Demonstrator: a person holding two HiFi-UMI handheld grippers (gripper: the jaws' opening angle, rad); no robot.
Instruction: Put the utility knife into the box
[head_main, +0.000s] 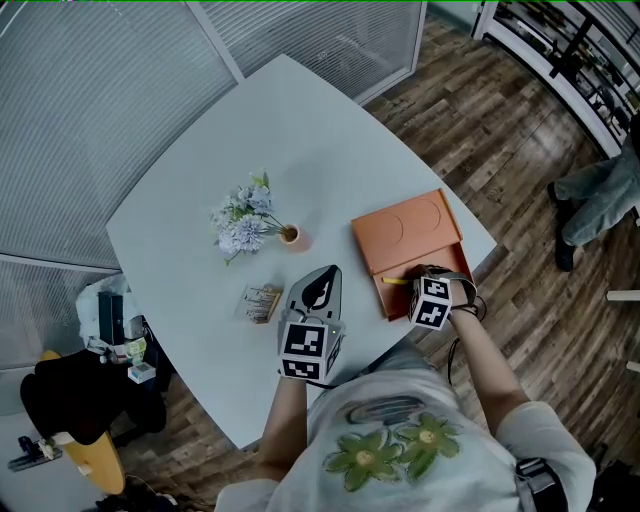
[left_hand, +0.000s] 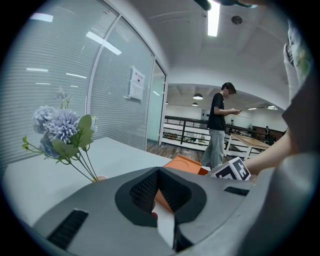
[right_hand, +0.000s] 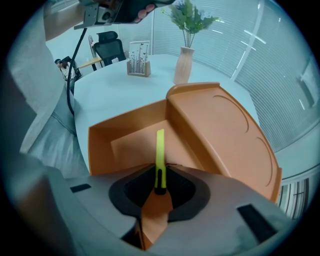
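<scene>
Utility knife pinched in the right gripper, over the open box.

The right gripper (right_hand: 160, 172) is clamped on the dark butt end of the yellow-green utility knife (right_hand: 160, 147). The knife's body sticks straight out past the jaw tips, above the open compartment of the orange box (right_hand: 100, 145); whether it touches the compartment floor cannot be told. The left gripper (left_hand: 160, 172), over the white table (head_main: 300, 130), has its tips drawn together on nothing. Farther off stands a vase of pale flowers (head_main: 243, 220).

Utility knife (right_hand: 160, 150) — its near end is swallowed between the right gripper's (right_hand: 160, 175) pads; far right, a person (head_main: 592, 200) (legs only) is cut off.
</scene>
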